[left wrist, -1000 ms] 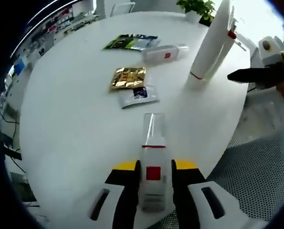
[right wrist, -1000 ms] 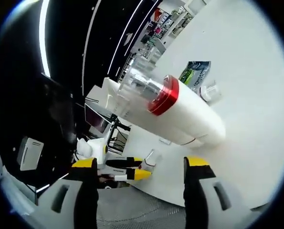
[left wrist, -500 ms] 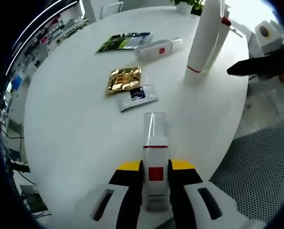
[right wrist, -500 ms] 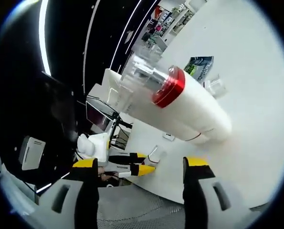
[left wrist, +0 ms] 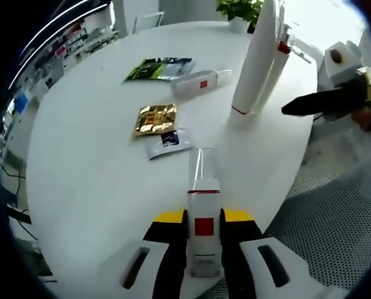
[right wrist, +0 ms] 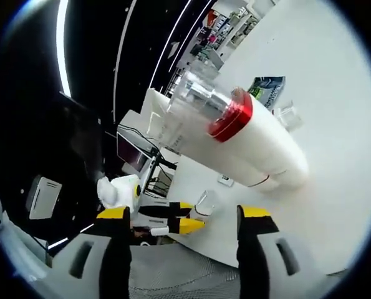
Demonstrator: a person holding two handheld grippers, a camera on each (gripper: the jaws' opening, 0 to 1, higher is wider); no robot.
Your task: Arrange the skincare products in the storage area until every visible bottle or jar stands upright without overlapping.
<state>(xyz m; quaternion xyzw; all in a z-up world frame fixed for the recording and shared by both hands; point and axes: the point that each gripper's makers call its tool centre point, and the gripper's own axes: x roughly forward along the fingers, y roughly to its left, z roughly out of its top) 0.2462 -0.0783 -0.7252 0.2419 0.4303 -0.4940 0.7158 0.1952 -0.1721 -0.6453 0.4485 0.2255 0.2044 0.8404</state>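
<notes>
White and round, the table (left wrist: 98, 180) is spreading out ahead of your left gripper (left wrist: 202, 227), whose jaws are pressing against both sides of a small clear-capped bottle (left wrist: 202, 215) with a red square on its label; its cap is pointing forward over the tabletop. Ahead and to the right of that gripper, two tall white bottles (left wrist: 255, 62) are standing upright, touching each other. Your right gripper (right wrist: 180, 227) is sitting with its jaws spread wide and nothing between them, the tall pair lying just beyond its tips. Farther ahead of the left gripper, a second small bottle (left wrist: 201, 81) is lying on its side beside a green sachet (left wrist: 158, 68). Nearer are a gold sachet (left wrist: 155, 118) and what is probably a white sachet (left wrist: 168, 141), touching or nearly so.
</notes>
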